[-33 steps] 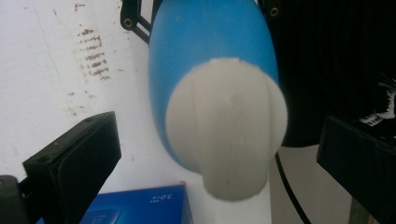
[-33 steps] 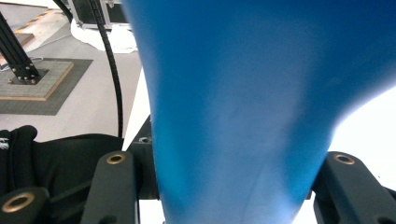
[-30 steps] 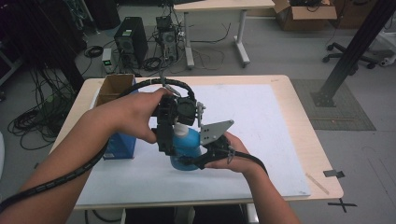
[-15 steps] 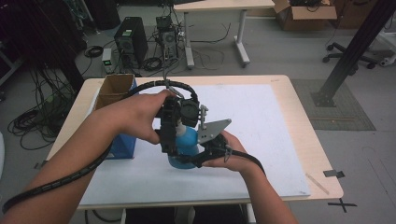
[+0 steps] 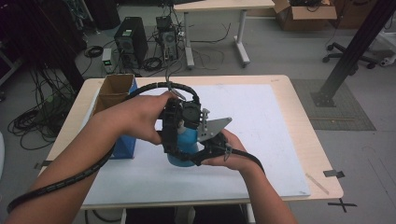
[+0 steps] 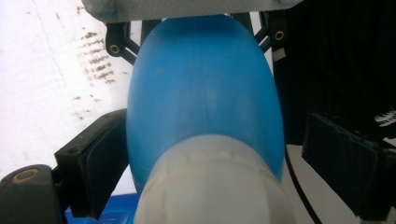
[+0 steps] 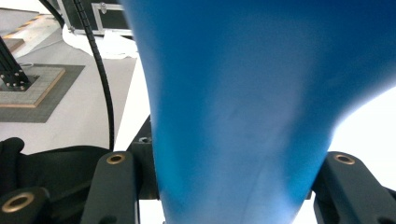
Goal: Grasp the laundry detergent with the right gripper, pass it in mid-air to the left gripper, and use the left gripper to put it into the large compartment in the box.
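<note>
A blue bottle (image 5: 186,141) with a white cap (image 6: 215,186) is held over the white sheet at mid-table. My right gripper (image 5: 190,159) comes in from the right and is shut on the bottle's blue body (image 7: 233,116), a jaw on each side. My left gripper (image 5: 172,148) reaches down over the bottle's top. In the left gripper view its jaws have just been closing with the cap end between them. The left pad (image 6: 100,163) lies against the bottle, and the right pad (image 6: 341,172) still stands a little off it.
An open cardboard box (image 5: 114,88) stands at the table's back left, with a blue box (image 5: 125,147) in front of it beside my left forearm. A white sheet (image 5: 266,121) covers most of the tabletop. Computers and cables lie on the floor beyond.
Both hands keep their places. The bottle's pale top shows less under the left gripper than a second ago.
</note>
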### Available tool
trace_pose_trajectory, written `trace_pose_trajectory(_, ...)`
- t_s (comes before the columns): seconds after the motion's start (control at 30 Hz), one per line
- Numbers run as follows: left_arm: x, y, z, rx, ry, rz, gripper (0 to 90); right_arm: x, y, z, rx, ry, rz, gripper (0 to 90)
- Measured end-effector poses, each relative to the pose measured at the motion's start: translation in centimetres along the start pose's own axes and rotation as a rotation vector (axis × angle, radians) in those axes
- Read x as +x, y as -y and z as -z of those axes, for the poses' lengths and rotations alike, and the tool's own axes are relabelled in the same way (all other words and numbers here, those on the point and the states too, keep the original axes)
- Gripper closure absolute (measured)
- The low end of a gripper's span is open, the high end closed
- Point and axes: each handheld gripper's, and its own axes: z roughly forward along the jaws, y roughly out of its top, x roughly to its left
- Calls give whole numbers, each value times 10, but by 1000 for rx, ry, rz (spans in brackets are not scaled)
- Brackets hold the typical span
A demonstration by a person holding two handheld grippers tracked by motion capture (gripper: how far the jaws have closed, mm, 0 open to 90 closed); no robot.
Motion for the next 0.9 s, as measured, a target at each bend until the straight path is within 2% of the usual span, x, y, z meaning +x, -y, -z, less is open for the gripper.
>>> trace_pose_trajectory(0.1,0,0,1,2,-13,-2,121,0,0,0,3,-1,6,454)
trace_pose_trajectory(0.57,0,-3,-3,8,-17,-6,169,-1,-2,0,4,-1,1,454)
trace_pose_trajectory(0.9,-1,-5,-1,11,-40,-11,210,-2,-3,2,-2,6,8,453)
